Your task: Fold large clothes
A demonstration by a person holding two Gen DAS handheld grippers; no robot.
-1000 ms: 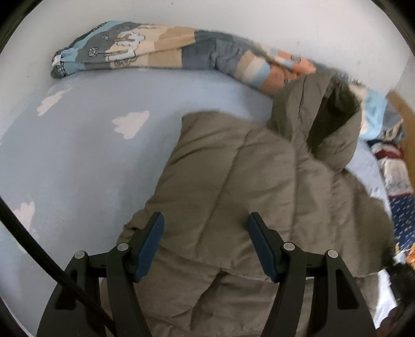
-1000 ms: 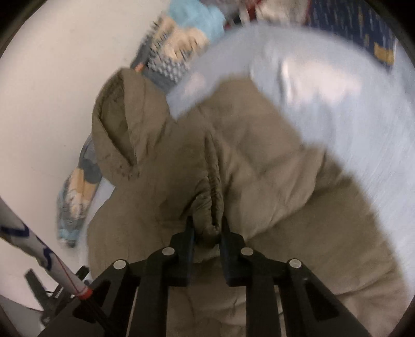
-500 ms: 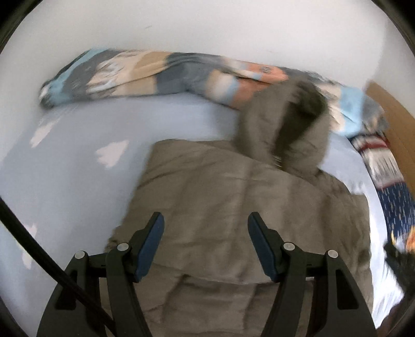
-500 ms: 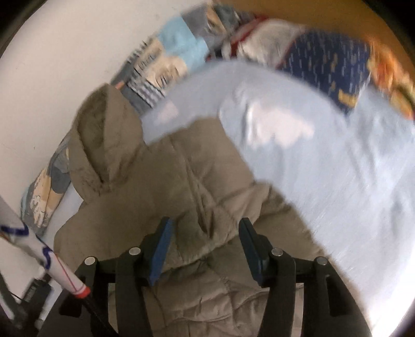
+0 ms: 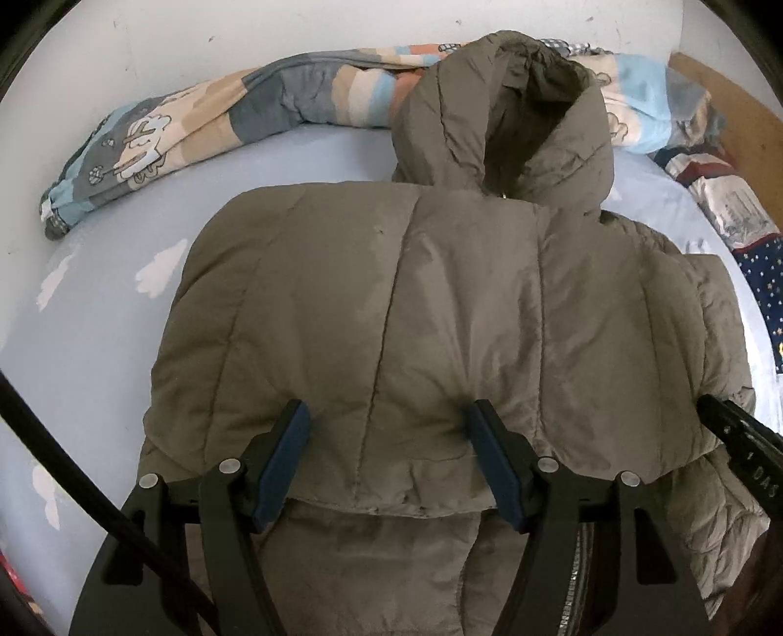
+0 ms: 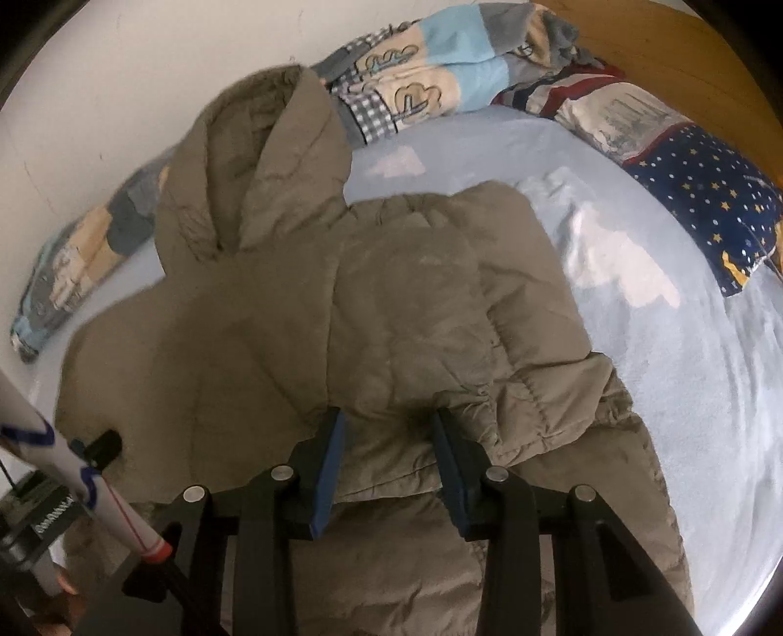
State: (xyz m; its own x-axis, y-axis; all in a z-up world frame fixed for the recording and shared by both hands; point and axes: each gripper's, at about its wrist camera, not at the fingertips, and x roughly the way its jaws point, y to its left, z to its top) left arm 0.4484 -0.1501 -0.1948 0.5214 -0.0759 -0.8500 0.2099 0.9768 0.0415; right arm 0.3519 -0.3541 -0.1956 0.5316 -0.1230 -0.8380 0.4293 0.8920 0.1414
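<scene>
Jacket: the olive puffer jacket [image 5: 416,313] lay on the bed [image 5: 98,342], partly folded, a quilted panel doubled over the body; its hood [image 5: 514,112] stood up at the far end, against the rolled patchwork quilt [image 5: 220,117] along the wall [image 5: 244,29]

Left claw: the left claw [image 5: 386,460] hung just over the near edge of the folded panel; its blue pads stood wide apart with nothing between them; whether the tips touched the fabric I could not tell

Right claw: the right claw [image 6: 386,465] sat over the bunched, gathered edge on the other side; jaws apart as well, gripping nothing

Bedding: a star-print pillow [image 6: 709,205] lay well off to the side, near the wooden headboard [image 6: 685,63]

Stage: to my eye the sides were in and the lengthwise fold was not yet made; the hood looked untucked

Risk: the padding looked springy; with neither claw holding it, the folded panel might have lifted and slid open

Risk: the shell looked slick; a shallow pinch on one thin layer could have slipped out mid-lift, or dragged only the top layer and skewed the fold

Risk: the upright hood might have made the bundle lumpy if folded over as it stood
</scene>
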